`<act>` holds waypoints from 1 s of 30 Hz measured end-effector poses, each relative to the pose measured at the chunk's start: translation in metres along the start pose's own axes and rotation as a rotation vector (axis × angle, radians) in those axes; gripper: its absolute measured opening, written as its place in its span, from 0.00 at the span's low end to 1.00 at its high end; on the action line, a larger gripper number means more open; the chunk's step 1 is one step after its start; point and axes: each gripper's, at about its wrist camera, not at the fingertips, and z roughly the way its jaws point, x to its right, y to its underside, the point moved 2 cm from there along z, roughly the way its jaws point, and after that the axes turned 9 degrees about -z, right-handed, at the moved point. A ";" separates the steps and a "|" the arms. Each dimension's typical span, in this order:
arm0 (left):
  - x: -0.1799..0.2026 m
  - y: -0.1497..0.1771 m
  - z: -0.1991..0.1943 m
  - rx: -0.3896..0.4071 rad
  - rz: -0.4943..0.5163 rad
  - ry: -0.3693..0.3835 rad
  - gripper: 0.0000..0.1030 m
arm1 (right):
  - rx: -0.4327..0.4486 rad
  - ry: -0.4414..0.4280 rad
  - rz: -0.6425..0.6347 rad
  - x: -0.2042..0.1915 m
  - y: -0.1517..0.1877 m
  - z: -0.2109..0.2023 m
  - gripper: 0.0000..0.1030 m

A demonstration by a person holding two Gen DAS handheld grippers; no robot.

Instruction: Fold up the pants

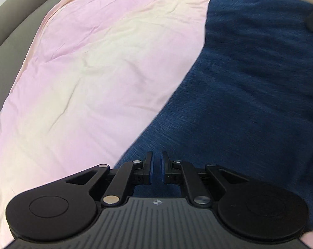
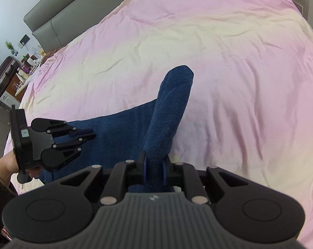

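Dark blue soft woven pants spread on pink bedsheet. Right gripper clamped on bunched leg, fabric trailing ahead of fingertips. Left gripper nearly closed, empty, over cloth. Probably light, limp, drapes; best pinched at hem or waistband edge.

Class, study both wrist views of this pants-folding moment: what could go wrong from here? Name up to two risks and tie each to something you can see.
1. The right gripper pinches only a narrow bunched strip of the blue pants, so the fabric may slip out when lifted.
2. The left gripper is nearly closed over the pants with nothing visibly between its fingers; that side may stay behind, leaving the fold skewed on the pink bedcover.
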 end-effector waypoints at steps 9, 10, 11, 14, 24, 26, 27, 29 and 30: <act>-0.004 -0.032 0.047 -0.078 0.003 0.049 0.02 | 0.019 -0.044 -0.042 -0.007 -0.003 -0.001 0.09; -0.003 -0.032 0.046 -0.074 0.011 0.040 0.02 | 0.020 -0.048 -0.043 -0.009 -0.004 -0.001 0.09; -0.002 -0.031 0.043 -0.066 0.014 0.029 0.02 | 0.021 -0.053 -0.044 -0.010 -0.004 -0.001 0.09; -0.003 -0.024 0.021 -0.042 -0.043 0.004 0.07 | 0.020 -0.071 -0.029 -0.015 -0.007 -0.004 0.09; 0.007 0.065 -0.078 -0.015 -0.223 0.237 0.07 | 0.066 -0.144 -0.081 -0.090 -0.040 -0.030 0.09; 0.008 0.083 -0.094 0.005 -0.225 0.213 0.07 | 0.069 -0.158 -0.108 -0.114 -0.047 -0.031 0.09; 0.003 0.090 -0.102 0.011 -0.228 0.195 0.07 | 0.069 -0.167 -0.122 -0.127 -0.050 -0.031 0.09; -0.010 0.102 -0.119 0.019 -0.243 0.162 0.07 | 0.062 -0.181 -0.148 -0.156 -0.056 -0.028 0.09; -0.023 0.108 -0.130 0.026 -0.261 0.141 0.07 | 0.057 -0.184 -0.162 -0.169 -0.057 -0.026 0.09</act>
